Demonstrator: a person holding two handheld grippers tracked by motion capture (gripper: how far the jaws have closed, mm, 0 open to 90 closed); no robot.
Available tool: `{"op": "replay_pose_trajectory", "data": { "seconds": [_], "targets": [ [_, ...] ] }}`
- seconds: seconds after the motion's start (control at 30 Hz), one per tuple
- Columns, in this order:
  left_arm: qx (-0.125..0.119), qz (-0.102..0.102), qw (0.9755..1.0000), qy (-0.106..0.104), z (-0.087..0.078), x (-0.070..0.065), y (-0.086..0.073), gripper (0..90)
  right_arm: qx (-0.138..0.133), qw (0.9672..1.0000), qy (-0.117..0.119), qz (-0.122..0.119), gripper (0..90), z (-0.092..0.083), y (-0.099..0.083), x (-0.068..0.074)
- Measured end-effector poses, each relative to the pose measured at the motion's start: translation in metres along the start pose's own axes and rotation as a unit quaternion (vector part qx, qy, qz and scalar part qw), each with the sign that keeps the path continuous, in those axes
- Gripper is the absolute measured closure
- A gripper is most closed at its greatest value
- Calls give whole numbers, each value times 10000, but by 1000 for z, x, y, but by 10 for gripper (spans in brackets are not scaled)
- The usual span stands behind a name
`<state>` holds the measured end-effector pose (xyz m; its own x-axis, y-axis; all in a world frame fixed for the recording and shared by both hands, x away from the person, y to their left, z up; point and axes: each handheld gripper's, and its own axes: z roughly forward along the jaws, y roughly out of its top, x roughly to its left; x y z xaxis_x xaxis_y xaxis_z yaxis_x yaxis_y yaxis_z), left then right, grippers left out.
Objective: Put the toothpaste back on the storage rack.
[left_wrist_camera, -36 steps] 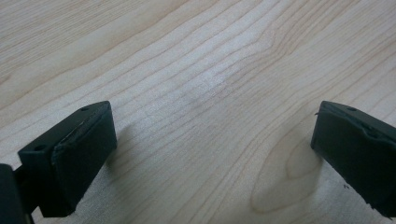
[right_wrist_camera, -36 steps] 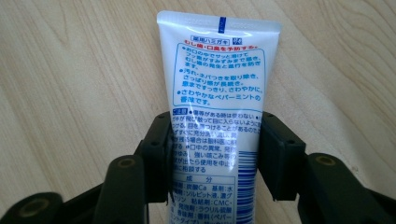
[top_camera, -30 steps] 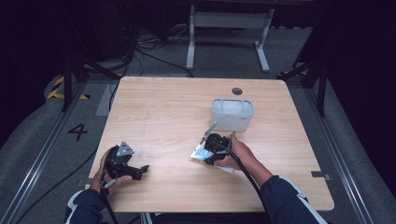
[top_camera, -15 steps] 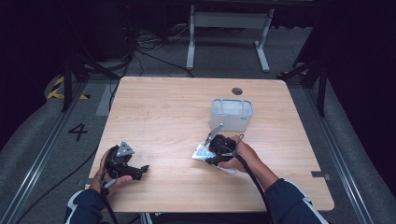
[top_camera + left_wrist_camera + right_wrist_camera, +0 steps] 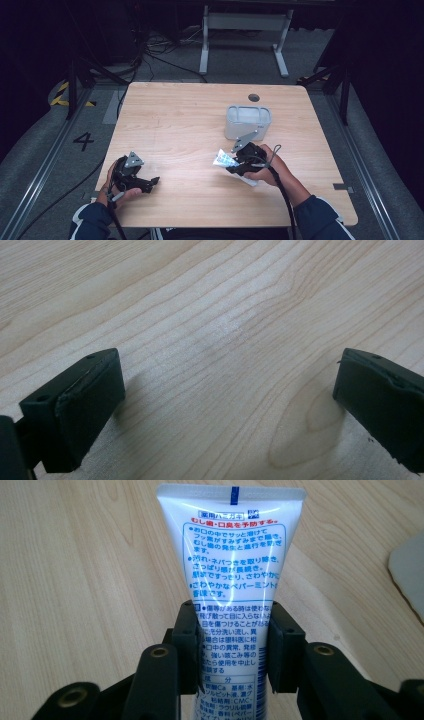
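A white toothpaste tube [image 5: 232, 575] with blue and red Japanese print is clamped between the jaws of my right gripper [image 5: 233, 647], its crimped flat end pointing away from the camera. In the high view the right gripper [image 5: 239, 161] holds the tube [image 5: 223, 159] just above the table near the front, in front of a translucent plastic bin [image 5: 248, 121]. My left gripper [image 5: 148, 183] rests near the table's front left corner. In the left gripper view its jaws stand wide apart over bare wood, and the left gripper [image 5: 227, 405] is open with nothing between them.
The light wooden table [image 5: 175, 125] has a round cable hole [image 5: 254, 97] at the back. A white flat piece [image 5: 407, 575] lies on the wood to the right of the tube. Cables and a metal stand [image 5: 245, 30] sit on the floor beyond the table.
The right gripper has shifted slightly toward the front right with the tube in it. The left gripper has stayed where it was.
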<state>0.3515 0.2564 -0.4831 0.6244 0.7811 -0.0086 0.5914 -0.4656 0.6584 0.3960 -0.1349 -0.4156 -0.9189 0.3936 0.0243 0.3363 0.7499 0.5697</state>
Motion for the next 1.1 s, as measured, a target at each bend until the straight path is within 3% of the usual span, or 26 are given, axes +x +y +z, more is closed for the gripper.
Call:
{"op": "replay_pose_trajectory", "data": {
  "seconds": [0.3,0.33,0.7,1.1],
  "targets": [
    [3,-16,10000,-12,0,0,0,6,-332,9994,-40,-45,651,-17,-5,2],
    [-24,130,9999,47,0,2,0,6,-401,9992,-40,-25,651,-19,-6,1],
    [-46,120,9999,51,0,1,0,6,-750,9971,-99,31,651,-37,-11,0],
    [-46,118,9999,52,0,1,0,6,-1182,9925,-318,72,651,-60,-17,-7]
  ]
}}
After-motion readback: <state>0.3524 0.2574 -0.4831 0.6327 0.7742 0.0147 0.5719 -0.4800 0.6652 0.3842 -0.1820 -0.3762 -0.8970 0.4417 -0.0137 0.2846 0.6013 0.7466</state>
